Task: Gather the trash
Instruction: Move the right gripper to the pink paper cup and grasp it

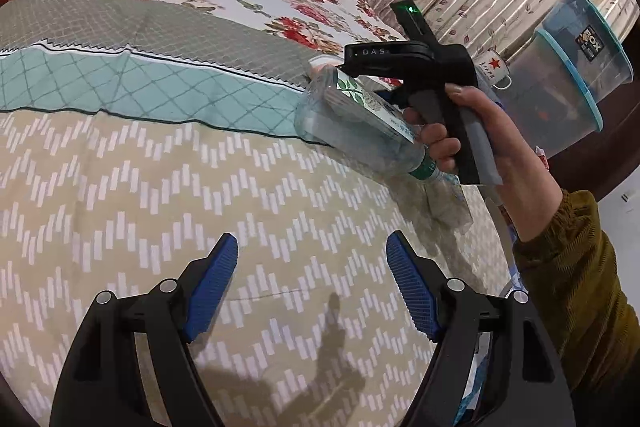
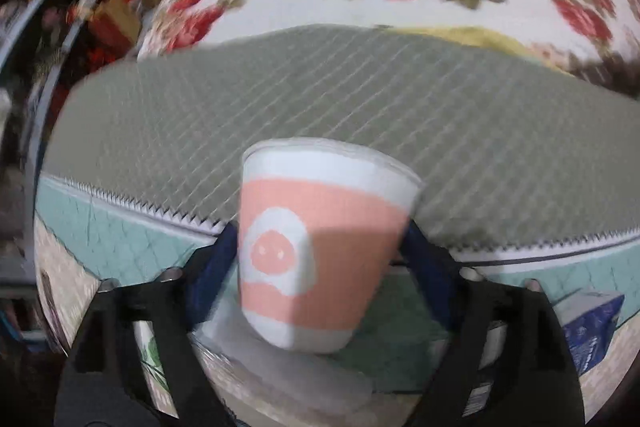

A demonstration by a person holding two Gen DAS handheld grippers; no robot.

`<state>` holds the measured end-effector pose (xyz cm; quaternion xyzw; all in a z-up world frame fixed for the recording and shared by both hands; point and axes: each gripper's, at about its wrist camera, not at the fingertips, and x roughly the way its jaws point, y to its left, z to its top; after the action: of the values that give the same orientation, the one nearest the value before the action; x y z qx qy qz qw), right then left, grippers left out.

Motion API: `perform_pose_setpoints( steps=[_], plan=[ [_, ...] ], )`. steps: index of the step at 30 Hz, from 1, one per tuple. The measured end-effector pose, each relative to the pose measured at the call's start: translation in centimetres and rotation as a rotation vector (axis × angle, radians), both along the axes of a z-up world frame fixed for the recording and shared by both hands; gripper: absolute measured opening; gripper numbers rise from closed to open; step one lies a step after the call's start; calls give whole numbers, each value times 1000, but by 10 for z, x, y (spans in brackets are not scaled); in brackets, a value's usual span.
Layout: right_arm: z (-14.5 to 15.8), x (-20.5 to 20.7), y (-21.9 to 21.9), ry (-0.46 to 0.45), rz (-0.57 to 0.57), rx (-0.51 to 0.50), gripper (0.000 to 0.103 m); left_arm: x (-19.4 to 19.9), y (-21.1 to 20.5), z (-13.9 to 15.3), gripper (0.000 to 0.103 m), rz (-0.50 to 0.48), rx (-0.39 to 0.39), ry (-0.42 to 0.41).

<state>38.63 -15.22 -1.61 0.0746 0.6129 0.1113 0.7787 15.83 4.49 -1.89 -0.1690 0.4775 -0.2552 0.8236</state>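
A bed spread with a beige zigzag-patterned quilt (image 1: 140,187) fills both views, and everything else sits relative to it. Over the quilt's near part, the left gripper (image 1: 312,283) hangs with its blue ribbed pads (image 1: 208,287) spread wide and nothing between them.

Toward the quilt's far right edge, a person's hand (image 1: 472,131) in an olive corduroy sleeve (image 1: 572,287) holds the handle of the right gripper (image 2: 320,251). A clear plastic bottle with a green-leaf label (image 1: 360,119) lies on the quilt just beside that hand.

In the right wrist view, a pink-and-white paper cup with a round cartoon face (image 2: 316,247) stands between the right gripper's dark blue fingers (image 2: 218,267). The picture is blurred, but the fingers look to be just clear of the cup's sides rather than pressing them. Under the cup lies what looks like crumpled clear plastic (image 2: 288,371), and a blue printed packet (image 2: 592,323) rests on the quilt to the cup's right.
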Motion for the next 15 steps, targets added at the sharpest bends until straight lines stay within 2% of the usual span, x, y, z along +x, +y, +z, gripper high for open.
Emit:
perform_pose_setpoints(
  steps=[1,3,9,12,15],
  plan=[
    [2,-2,5,-11,25,-16,71,0,1,1,73,1,2,-1],
    [14,-9,10,-54,48,-32,58,0,1,3,73,2,13,-11],
    [71,-51,-37,-238,-42,127,58,1,-15,14,73,-32,14,-27],
    [93,-84,-67,-328,-64,110,58,-4,-33,18,73,-74,19,-37],
    [101,-117,-98,-378,-101,73,58,-4,-53,18,73,-115,31,-33]
  ],
)
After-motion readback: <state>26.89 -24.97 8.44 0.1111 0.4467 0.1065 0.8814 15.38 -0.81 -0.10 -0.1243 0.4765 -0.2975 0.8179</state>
